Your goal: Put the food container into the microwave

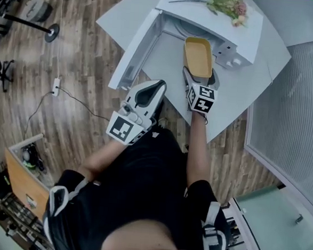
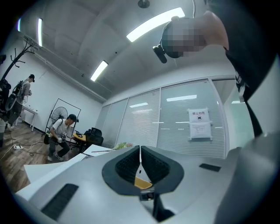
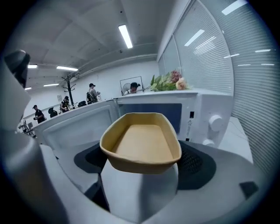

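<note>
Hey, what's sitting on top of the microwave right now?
A bunch of flowers lies on top of the microwave, stems stretched along it. Anything beneath the bunch is covered and cannot be seen.

Left claw (image 2: 140, 154) — jaws pressed together — tilted up twd glass partition (image 2: 144, 122).

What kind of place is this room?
Probably an office or lab workspace, not a home kitchen: glass partition walls with blinds, long ceiling strip lights, and a microwave standing on a plain white table over wooden flooring.
</note>
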{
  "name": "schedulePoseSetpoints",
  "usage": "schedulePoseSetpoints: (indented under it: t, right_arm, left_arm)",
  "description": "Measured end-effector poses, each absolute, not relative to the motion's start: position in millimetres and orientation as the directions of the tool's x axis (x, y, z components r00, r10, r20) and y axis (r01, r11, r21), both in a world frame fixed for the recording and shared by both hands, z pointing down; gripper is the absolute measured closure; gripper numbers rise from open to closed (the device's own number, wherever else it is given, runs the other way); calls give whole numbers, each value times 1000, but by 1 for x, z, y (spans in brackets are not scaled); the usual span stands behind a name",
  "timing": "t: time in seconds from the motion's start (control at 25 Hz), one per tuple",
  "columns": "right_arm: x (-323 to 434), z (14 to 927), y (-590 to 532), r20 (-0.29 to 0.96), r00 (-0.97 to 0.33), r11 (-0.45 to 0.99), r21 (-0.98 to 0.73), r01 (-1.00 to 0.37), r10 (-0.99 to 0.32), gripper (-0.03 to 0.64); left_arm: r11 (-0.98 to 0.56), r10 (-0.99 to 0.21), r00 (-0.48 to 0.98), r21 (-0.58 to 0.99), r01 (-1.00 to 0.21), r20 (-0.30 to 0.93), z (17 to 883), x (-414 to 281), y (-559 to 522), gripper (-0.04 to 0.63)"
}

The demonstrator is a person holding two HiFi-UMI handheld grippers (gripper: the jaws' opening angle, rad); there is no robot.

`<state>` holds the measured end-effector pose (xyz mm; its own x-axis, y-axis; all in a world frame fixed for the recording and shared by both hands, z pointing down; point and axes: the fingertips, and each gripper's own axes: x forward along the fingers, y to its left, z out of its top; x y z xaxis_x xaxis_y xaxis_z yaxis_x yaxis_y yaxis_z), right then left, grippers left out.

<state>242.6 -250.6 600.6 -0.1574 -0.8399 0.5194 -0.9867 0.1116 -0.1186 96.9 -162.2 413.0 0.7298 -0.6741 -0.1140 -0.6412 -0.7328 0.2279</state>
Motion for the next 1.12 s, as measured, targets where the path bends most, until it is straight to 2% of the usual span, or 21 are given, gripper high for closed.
schedulePoseSetpoints:
  t: [0.48, 1.12]
  right_arm:
    - [257, 684, -423, 553, -126, 108, -65, -992, -824, 120]
    - [276, 729, -483, 630, -69, 112, 29, -993, -773, 118]
  left_arm:
    - [-718, -680, 728, 281, -637, -86, 453, 115, -249, 569]
    - [-704, -686, 726, 292, -647, -44, 479, 111, -269, 569]
